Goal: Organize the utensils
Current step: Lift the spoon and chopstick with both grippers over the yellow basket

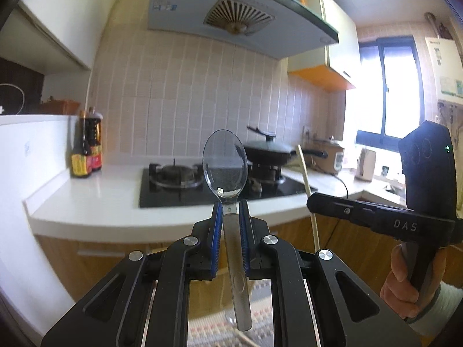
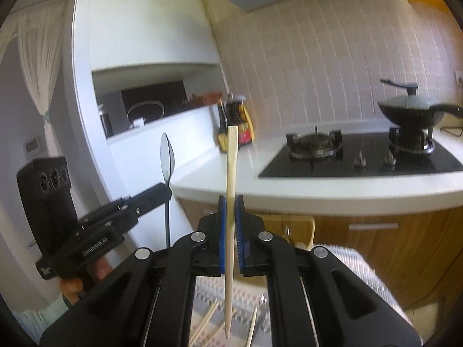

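Left gripper (image 1: pixel 230 202) clamped on clear plastic spoon (image 1: pixel 225 167), bowl up above the pads, handle hanging below. Right gripper (image 2: pixel 230 199) pinched tight on a bamboo chopstick (image 2: pixel 231 185), near upright, tip down. Beyond both: white counter (image 2: pixel 254 185), black stove (image 2: pixel 361 159), lidded pan (image 2: pixel 411 112). More chopsticks (image 2: pixel 208 318) on cloth below right gripper.

Left gripper (image 1: pixel 231 202) clamped, pointing near level — right gripper (image 2: pixel 230 199) likewise, fingers closed tight

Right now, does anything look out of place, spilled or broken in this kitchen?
Only the loose chopsticks scattered on the patterned cloth below. The left gripper holds a clear spoon, the right gripper one chopstick. No spill or damage shows.
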`<state>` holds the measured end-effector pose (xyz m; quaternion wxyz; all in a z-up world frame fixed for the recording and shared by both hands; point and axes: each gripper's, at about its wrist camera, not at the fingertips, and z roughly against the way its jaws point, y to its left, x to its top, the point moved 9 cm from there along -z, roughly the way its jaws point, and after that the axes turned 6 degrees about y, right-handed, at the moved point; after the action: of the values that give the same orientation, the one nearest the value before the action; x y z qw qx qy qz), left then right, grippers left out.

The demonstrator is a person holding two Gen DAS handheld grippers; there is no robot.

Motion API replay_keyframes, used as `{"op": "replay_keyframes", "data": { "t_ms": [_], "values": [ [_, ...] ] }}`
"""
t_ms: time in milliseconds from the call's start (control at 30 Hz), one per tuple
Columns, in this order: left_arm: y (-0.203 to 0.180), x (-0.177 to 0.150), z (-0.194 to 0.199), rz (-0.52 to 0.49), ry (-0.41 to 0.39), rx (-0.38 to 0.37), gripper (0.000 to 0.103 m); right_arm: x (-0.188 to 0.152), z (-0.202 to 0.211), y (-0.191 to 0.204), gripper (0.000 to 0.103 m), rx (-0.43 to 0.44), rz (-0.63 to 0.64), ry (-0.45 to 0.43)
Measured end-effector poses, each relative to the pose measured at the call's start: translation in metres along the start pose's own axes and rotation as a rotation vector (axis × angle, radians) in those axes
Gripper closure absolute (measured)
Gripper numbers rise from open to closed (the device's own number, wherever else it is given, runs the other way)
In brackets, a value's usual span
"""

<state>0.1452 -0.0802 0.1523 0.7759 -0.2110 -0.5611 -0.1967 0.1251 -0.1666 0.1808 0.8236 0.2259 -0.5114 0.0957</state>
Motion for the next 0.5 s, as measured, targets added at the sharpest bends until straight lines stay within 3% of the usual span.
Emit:
{"op": "replay_keyframes", "data": {
  "t_ms": [133,233,500],
  "values": [
    [0.02,0.009,-0.019,0.024,-0.027,0.018,0.093,0.024,-0.011,-0.008,0.098,-0.039,0.006,-0.062],
    [0.037,0.009,-0.036,0.045,-0.035,0.036,0.093,0.036,-0.027,-0.02,0.098,-0.114,0.019,-0.102],
    [0.075,0.004,-0.068,0.088,-0.05,0.088,0.093,0.042,-0.078,-0.058,0.098,-0.211,0.015,-0.113]
  ]
}}
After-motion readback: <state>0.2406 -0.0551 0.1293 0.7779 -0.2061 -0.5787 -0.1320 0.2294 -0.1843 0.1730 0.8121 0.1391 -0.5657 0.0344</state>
